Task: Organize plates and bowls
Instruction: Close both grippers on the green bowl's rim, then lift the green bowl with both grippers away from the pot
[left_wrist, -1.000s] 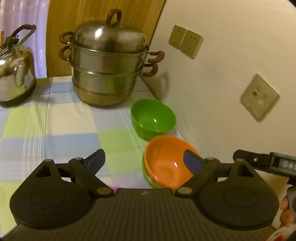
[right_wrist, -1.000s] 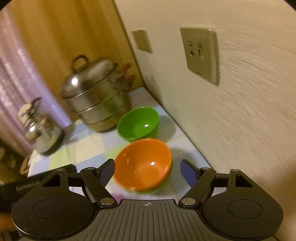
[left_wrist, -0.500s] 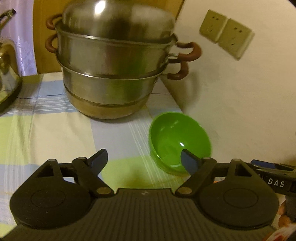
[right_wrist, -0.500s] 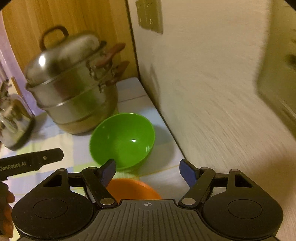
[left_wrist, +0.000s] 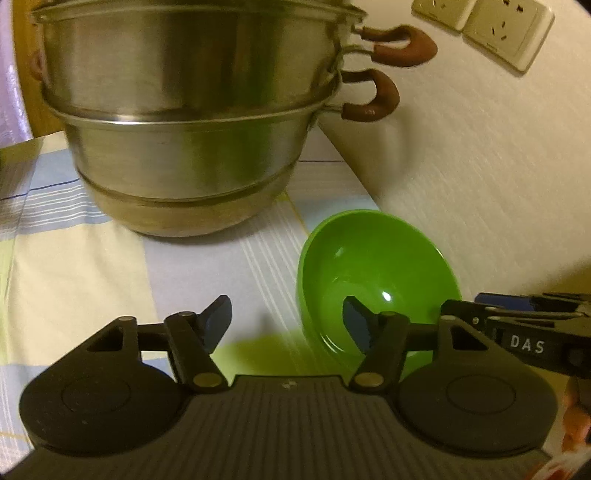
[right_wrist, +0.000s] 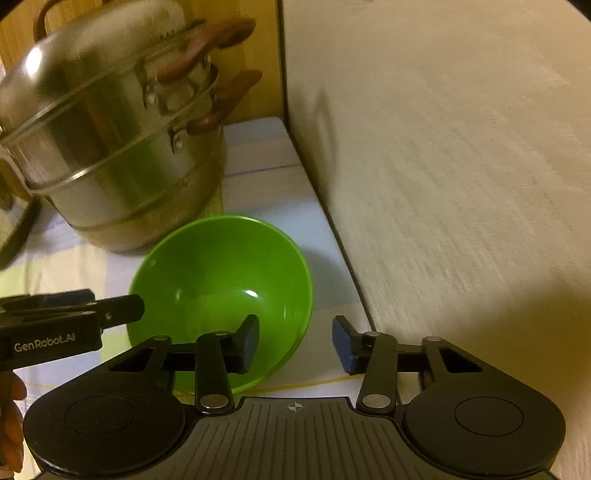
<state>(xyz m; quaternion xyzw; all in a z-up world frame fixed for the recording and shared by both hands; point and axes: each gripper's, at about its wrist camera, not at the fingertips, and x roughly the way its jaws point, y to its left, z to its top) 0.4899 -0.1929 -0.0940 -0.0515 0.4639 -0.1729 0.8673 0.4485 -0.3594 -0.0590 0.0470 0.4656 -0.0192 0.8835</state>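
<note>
1. We see the green bowl (right_wrist: 221, 291) upright on the bench (left_wrist: 92, 273), between steamer (left_wrist: 184, 122) and wall (right_wrist: 461, 166).
2. Our right claw (right_wrist: 295, 347) gapes wide and empty, straddling the bowl's near-right rim: one finger inside, one outside.
3. Our left claw (left_wrist: 286, 319), also wide and empty, straddles the near-left rim; we judge the right better placed.

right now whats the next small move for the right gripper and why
Probably shut the right gripper on the green bowl. Its jaws are open and straddle the bowl's near rim, one finger inside, one outside by the wall, and nothing is gripped yet.
</note>
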